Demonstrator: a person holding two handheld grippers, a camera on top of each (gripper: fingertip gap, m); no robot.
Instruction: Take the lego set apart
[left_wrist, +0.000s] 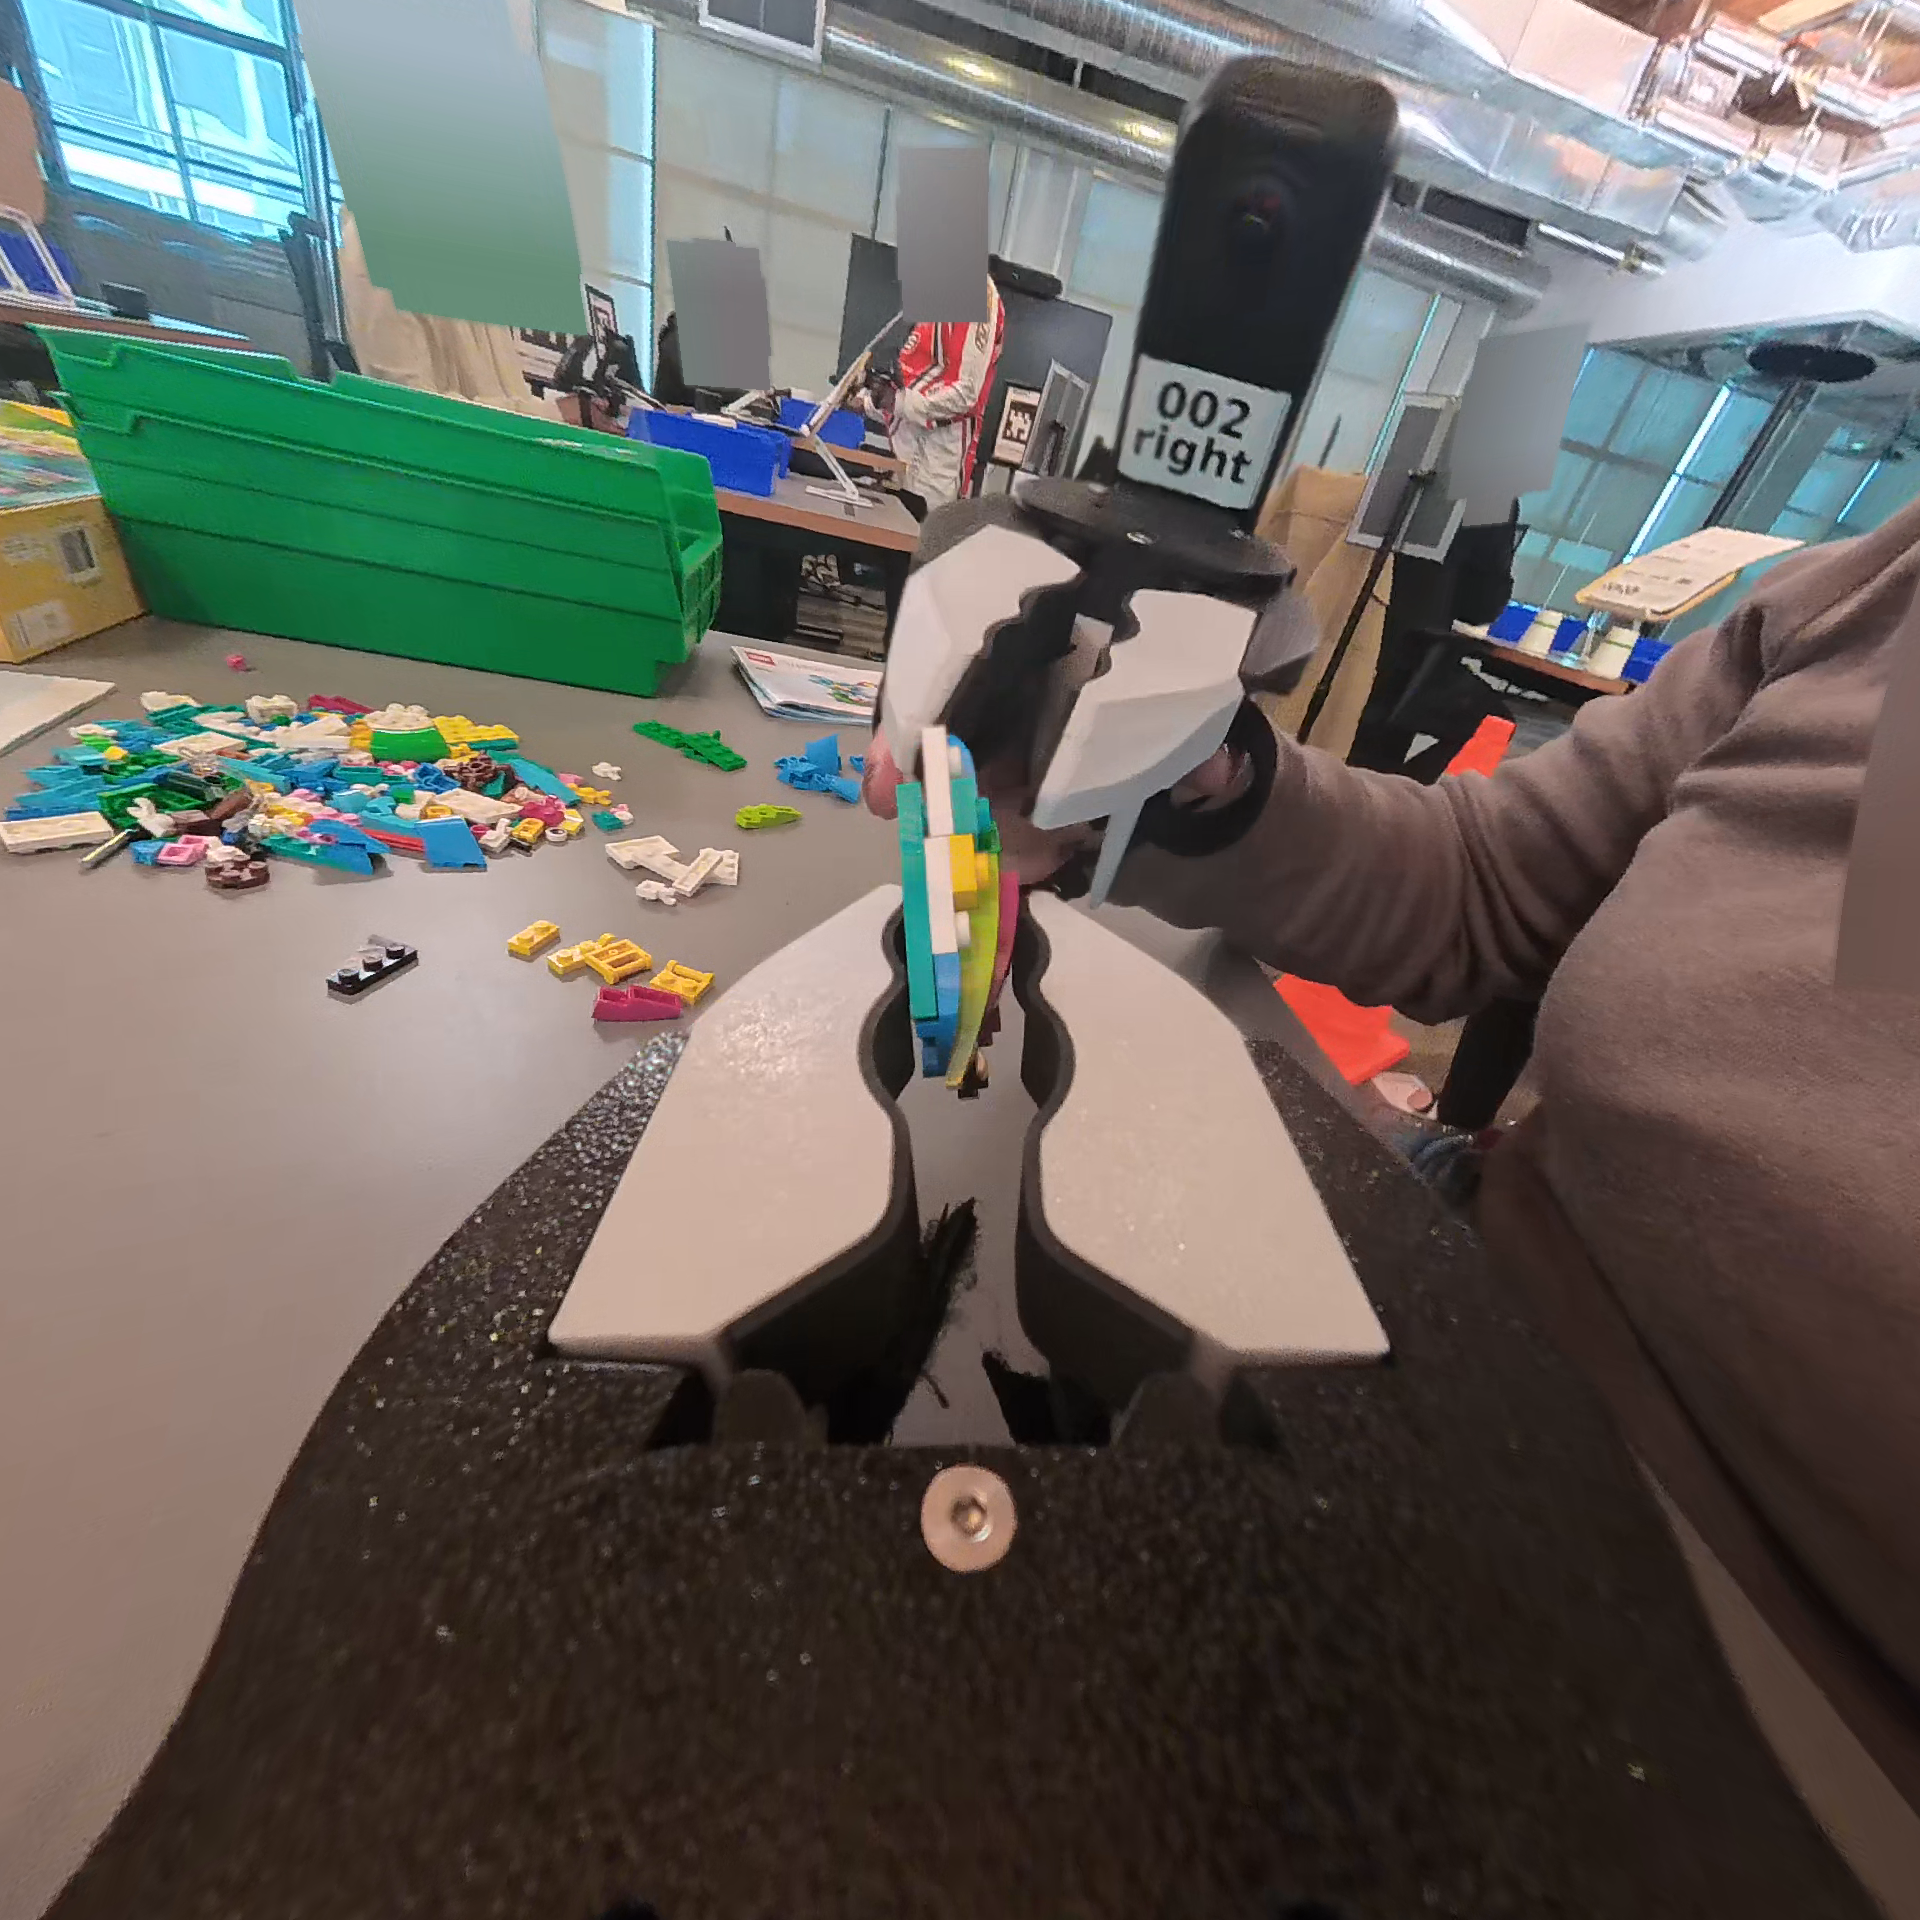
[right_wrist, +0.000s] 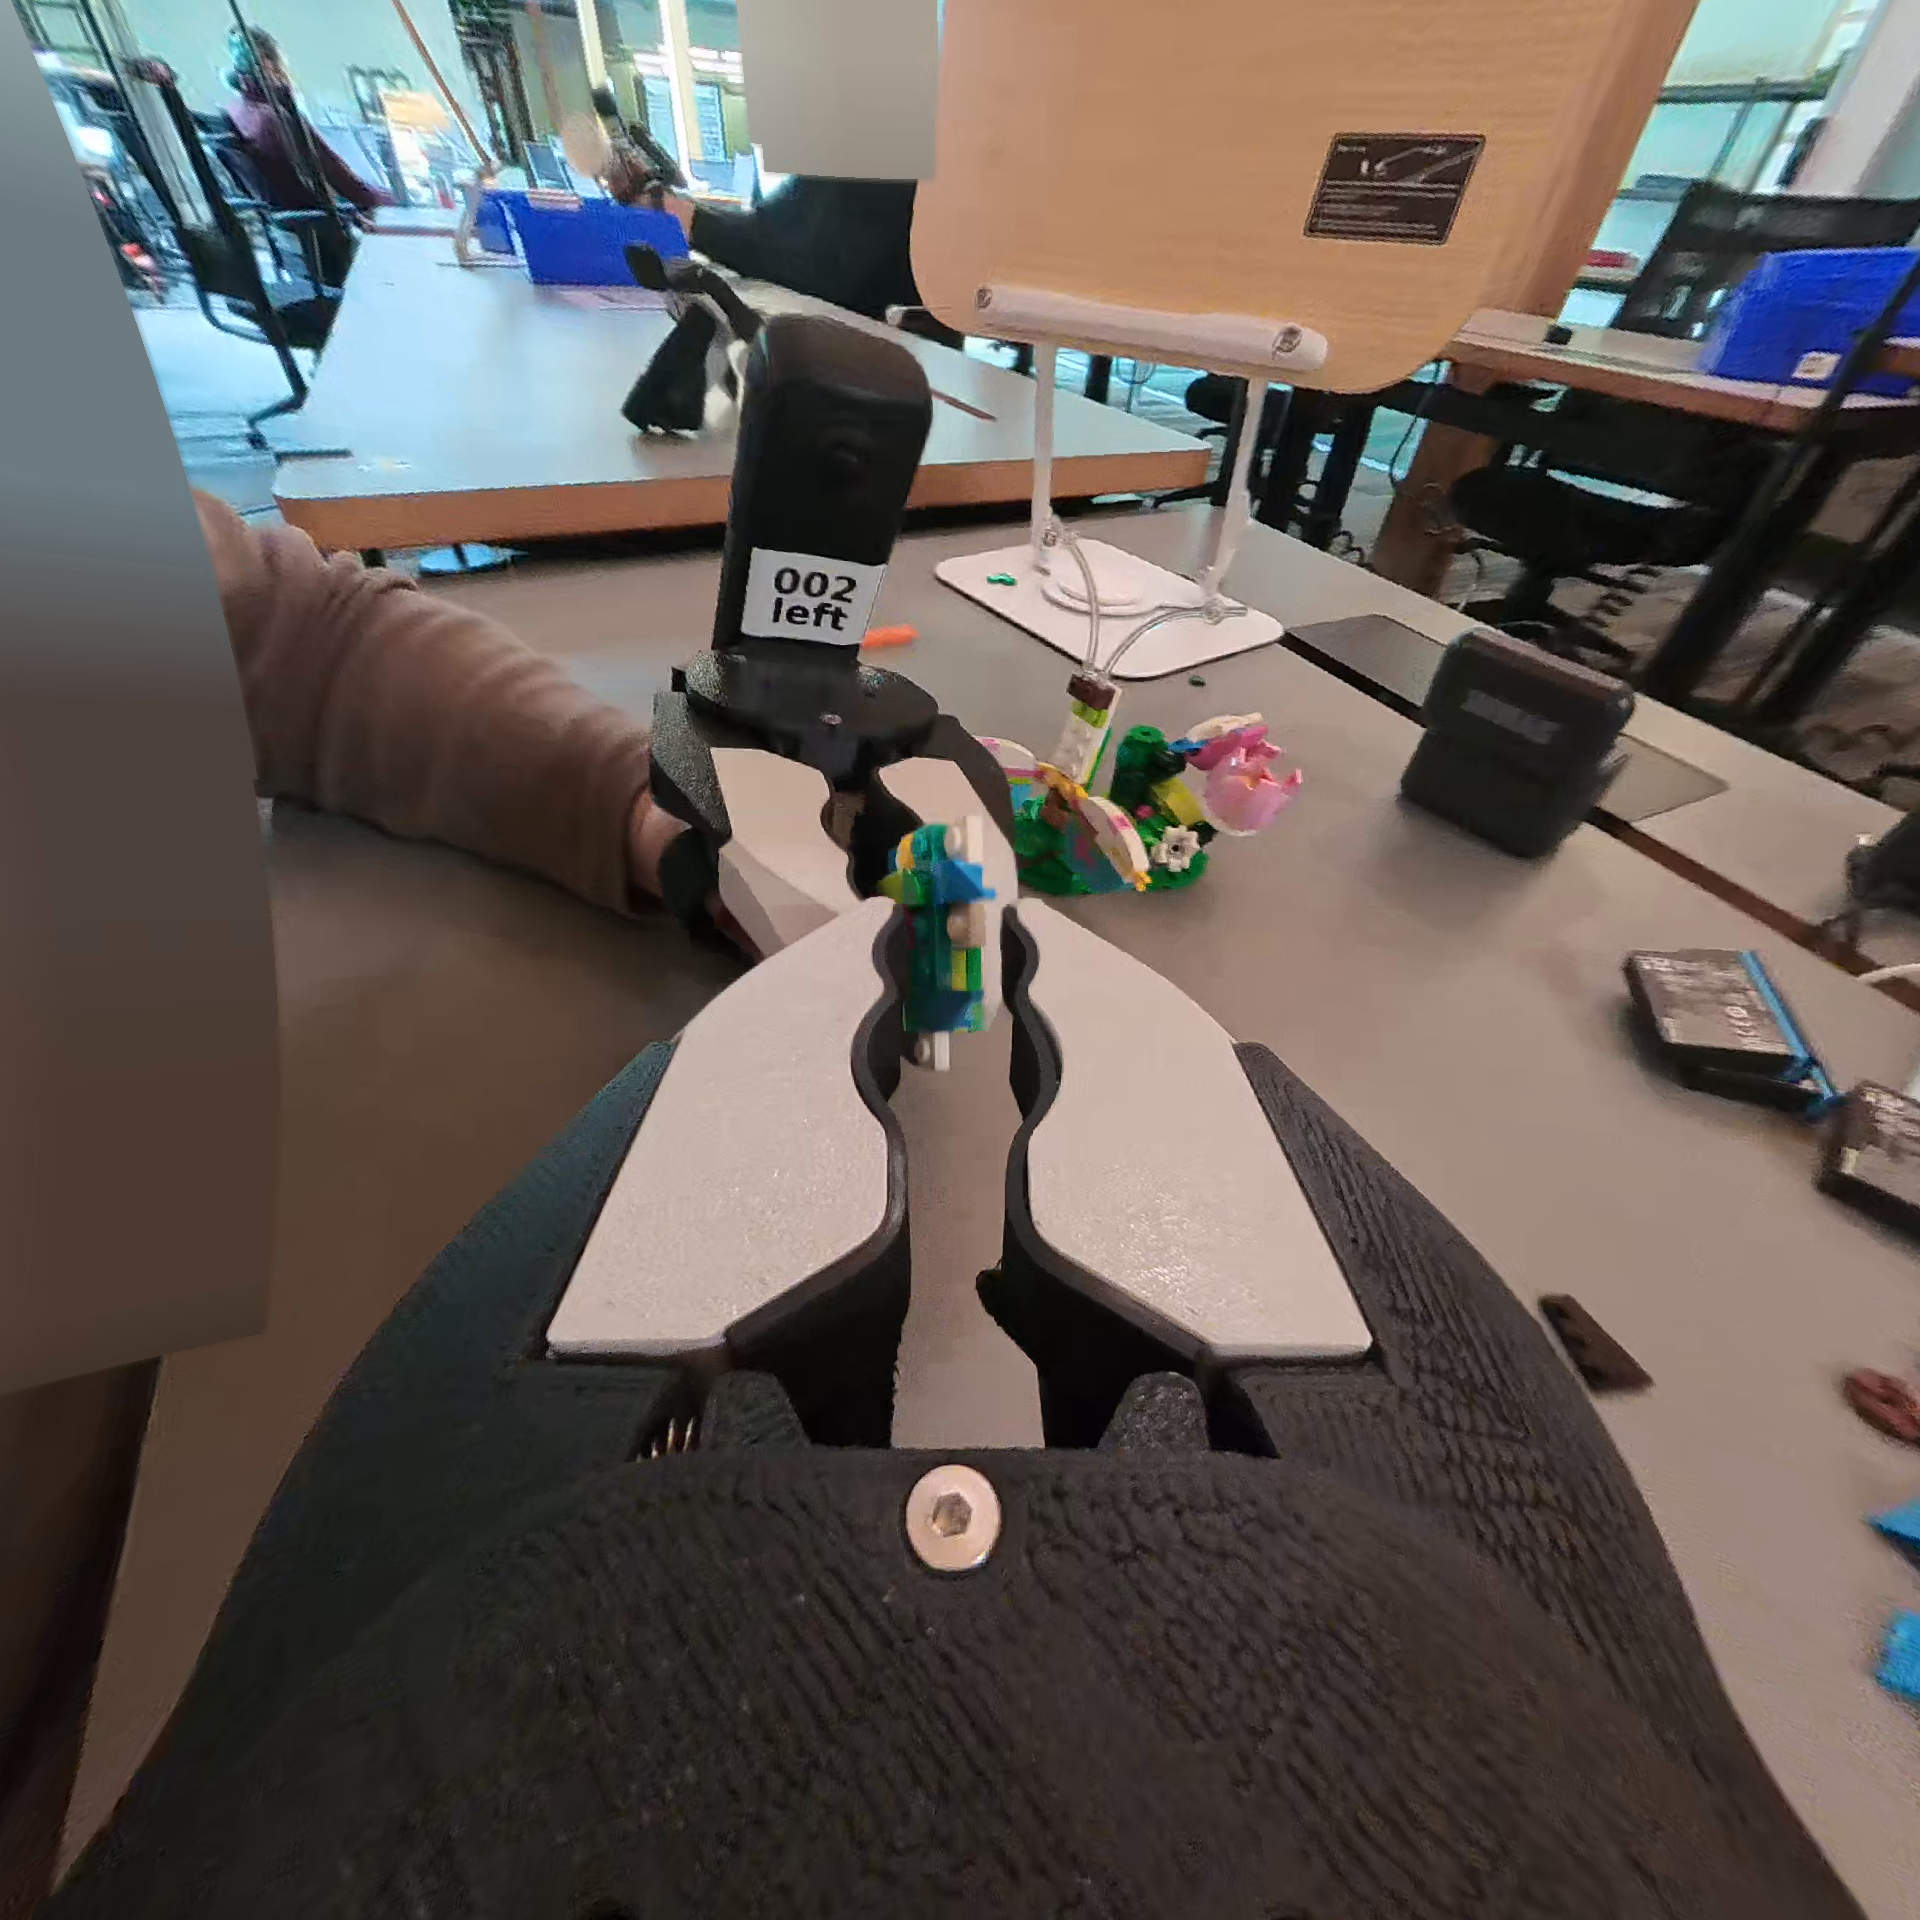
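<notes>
While both tongs, left (left_wrist: 961, 935) and right (right_wrist: 945, 935), clamp one brick cluster (left_wrist: 951, 904), loose bricks (left_wrist: 281, 779) litter the counter (left_wrist: 260, 1143); a flower model (right_wrist: 1122, 821) remains assembled.

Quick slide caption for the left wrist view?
Both grippers pinch one small lego piece above the table.

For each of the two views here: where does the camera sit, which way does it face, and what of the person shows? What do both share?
Left wrist view: sits on the left gripper, facing the right gripper, the loose brick pile and green bins; a sleeved arm shows.
Right wrist view: sits on the right gripper, facing the left gripper and the flower model; a sleeve shows.
Shared: the small lego assembly gripped between both.
</notes>
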